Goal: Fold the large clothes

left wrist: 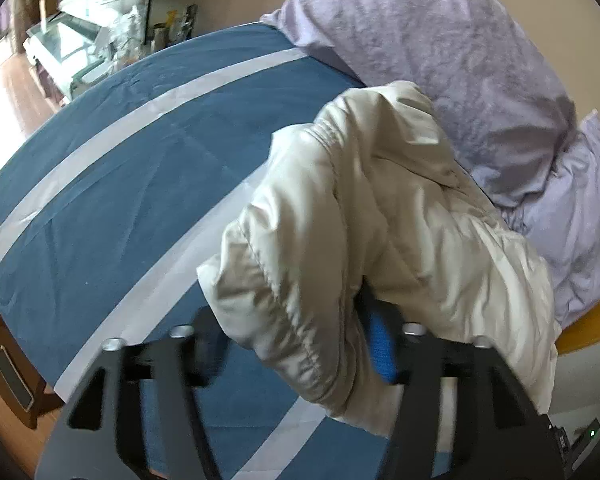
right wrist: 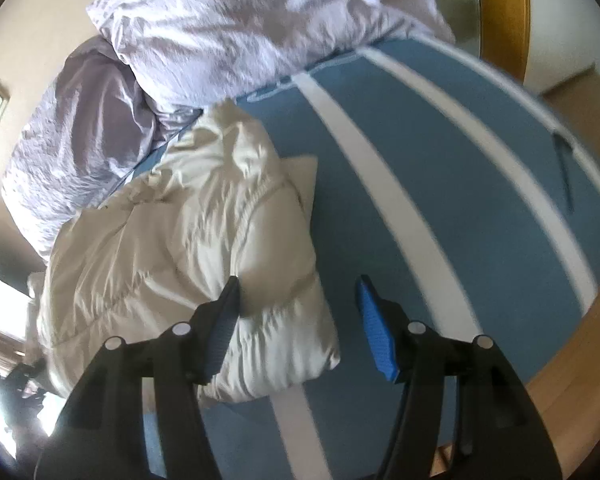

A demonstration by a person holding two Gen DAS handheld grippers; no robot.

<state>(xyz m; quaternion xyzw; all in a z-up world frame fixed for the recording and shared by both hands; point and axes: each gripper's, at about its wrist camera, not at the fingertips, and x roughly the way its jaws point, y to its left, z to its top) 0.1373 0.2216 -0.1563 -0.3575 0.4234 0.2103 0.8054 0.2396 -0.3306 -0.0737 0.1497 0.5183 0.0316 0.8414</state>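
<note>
A cream padded jacket lies bunched and folded on a blue bed sheet with white stripes. My left gripper stands at the jacket's near edge with its jaws apart. A fold of the fabric hangs loosely between them and hides part of both fingers. In the right wrist view the jacket sits left of centre on the sheet. My right gripper is open above the jacket's near right corner. Its left finger is over the fabric, and its blue right pad is over bare sheet.
A crumpled lavender duvet and pillow are heaped at the head of the bed, right behind the jacket. A wooden bed frame edges the mattress. A glass-topped table stands beyond the bed. Wooden floor lies past the edge.
</note>
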